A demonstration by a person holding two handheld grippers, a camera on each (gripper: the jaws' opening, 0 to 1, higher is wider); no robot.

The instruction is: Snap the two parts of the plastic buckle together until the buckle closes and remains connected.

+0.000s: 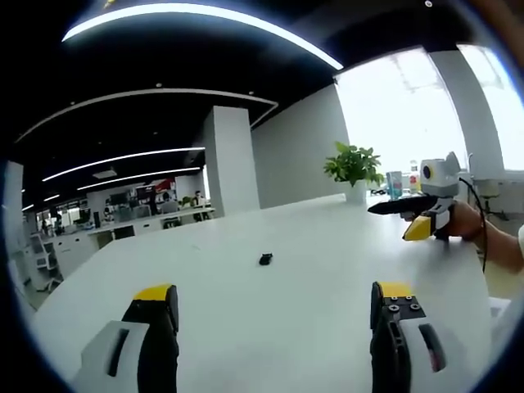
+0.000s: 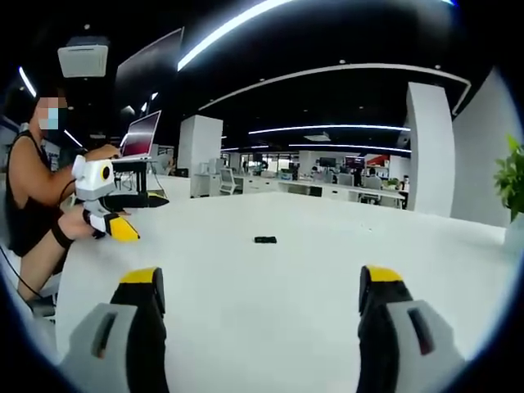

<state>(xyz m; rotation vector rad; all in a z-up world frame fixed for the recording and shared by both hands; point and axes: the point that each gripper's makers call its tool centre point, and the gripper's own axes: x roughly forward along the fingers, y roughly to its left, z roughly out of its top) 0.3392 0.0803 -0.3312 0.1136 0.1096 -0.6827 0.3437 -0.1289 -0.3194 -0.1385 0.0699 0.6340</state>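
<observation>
A small black plastic buckle point(image 1: 265, 259) lies alone near the middle of the white table point(image 1: 286, 229); it is too small to tell whether it is one piece or two. My left gripper point(image 1: 274, 295) is open, its yellow-tipped jaws wide apart and short of the buckle. The right gripper point(image 1: 426, 217) hovers at the right over the table, held by a hand. In the right gripper view the buckle point(image 2: 264, 240) sits ahead of my open right gripper point(image 2: 259, 278), apart from it. The left gripper point(image 2: 115, 209) hangs at the left table edge, in a hand.
A potted plant point(image 1: 354, 168) and a few bottles point(image 1: 395, 182) stand at the far table edge by the window. A laptop on a stand point(image 2: 141, 135) sits at the left end of the table point(image 2: 327, 246). A person point(image 2: 33, 180) sits there.
</observation>
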